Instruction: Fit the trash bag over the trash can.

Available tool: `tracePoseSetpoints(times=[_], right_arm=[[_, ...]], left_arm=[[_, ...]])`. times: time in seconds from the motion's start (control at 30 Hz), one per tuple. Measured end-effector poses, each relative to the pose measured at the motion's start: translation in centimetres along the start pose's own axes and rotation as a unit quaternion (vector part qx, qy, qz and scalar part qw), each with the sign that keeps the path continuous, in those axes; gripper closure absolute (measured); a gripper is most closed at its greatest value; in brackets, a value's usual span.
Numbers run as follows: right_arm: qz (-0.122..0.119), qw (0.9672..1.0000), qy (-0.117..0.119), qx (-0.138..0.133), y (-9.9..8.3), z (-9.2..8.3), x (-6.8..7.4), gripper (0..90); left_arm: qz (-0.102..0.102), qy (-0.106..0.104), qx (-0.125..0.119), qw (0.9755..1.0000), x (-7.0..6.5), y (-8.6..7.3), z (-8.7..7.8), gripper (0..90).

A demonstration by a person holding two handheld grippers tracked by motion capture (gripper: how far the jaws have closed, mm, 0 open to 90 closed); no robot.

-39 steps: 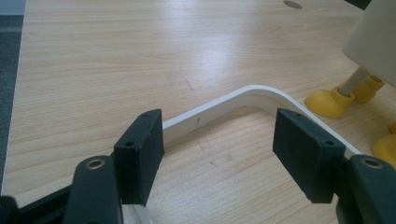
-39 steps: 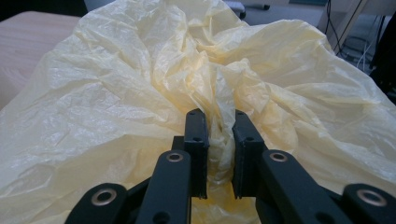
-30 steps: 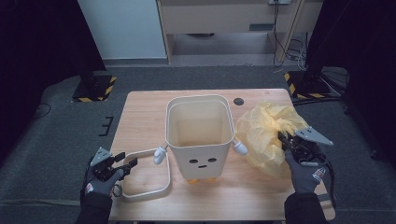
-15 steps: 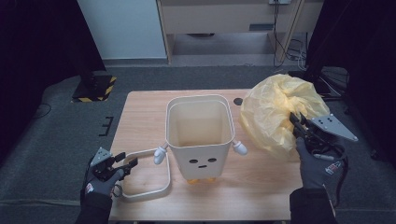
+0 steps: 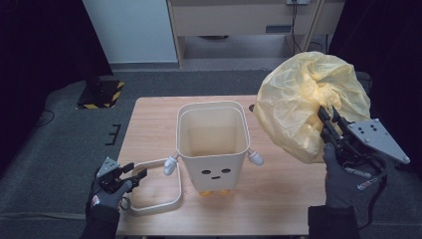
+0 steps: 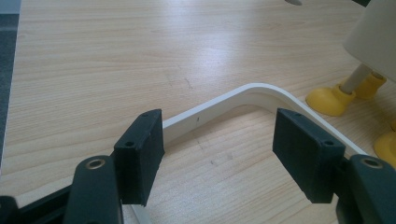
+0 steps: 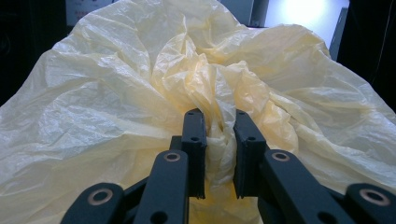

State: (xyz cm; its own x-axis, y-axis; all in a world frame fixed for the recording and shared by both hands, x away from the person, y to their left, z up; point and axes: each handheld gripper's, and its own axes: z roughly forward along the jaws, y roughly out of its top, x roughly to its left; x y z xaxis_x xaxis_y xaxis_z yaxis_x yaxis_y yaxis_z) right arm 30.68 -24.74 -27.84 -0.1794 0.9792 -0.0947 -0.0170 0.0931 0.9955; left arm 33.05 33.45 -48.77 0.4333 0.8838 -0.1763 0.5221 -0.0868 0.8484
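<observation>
A cream bin point(image 5: 213, 142) with a small face, stubby arms and yellow feet point(image 6: 330, 100) stands mid-table. Its cream loop frame point(image 5: 155, 199) lies flat on the wood at the bin's front left. My left gripper point(image 5: 133, 174) rests at the table's front left corner, open, with a bend of the frame point(image 6: 243, 95) lying just beyond and between its pads point(image 6: 140, 149). My right gripper point(image 5: 328, 122) is raised above the table's right edge, shut on a bunched fold of a yellow plastic bag point(image 5: 311, 102). The puffed-up bag point(image 7: 140, 93) hangs in the air.
The wooden table point(image 5: 149, 119) stands on grey carpet. A small dark hole point(image 5: 252, 107) sits in the tabletop behind the bin, near the bag. A cabinet point(image 5: 239, 20) and a white panel point(image 5: 129, 30) stand beyond the far edge.
My right gripper has lifted the yellow bag off the table's right side, and the bag has billowed out. The left gripper has stayed put by the frame.
</observation>
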Motion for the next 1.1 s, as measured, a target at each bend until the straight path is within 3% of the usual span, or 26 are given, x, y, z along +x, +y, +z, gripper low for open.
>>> tracePoseSetpoints(times=[0.27,0.6,0.93,1.1], right_arm=[[-0.008,0.9989,-0.009,-0.045,1.8,-1.9,2.4,77.4],[-0.005,0.9952,-0.007,-0.097,3.7,-4.2,6.2,77.2],[-0.012,0.9938,0.004,-0.111,4.0,-5.0,11.0,76.8],[-0.011,0.9937,0.024,-0.109,3.6,-4.7,13.2,76.8]], left_arm=[[-0.001,0.000,-0.001,1.0000,0.0,0.0,0.0,33.2],[0.000,0.000,0.000,1.0000,0.0,0.0,0.0,33.2],[0.001,0.000,0.001,1.0000,0.1,0.0,0.0,33.3],[0.002,0.001,0.002,1.0000,0.1,0.0,0.0,33.3]])
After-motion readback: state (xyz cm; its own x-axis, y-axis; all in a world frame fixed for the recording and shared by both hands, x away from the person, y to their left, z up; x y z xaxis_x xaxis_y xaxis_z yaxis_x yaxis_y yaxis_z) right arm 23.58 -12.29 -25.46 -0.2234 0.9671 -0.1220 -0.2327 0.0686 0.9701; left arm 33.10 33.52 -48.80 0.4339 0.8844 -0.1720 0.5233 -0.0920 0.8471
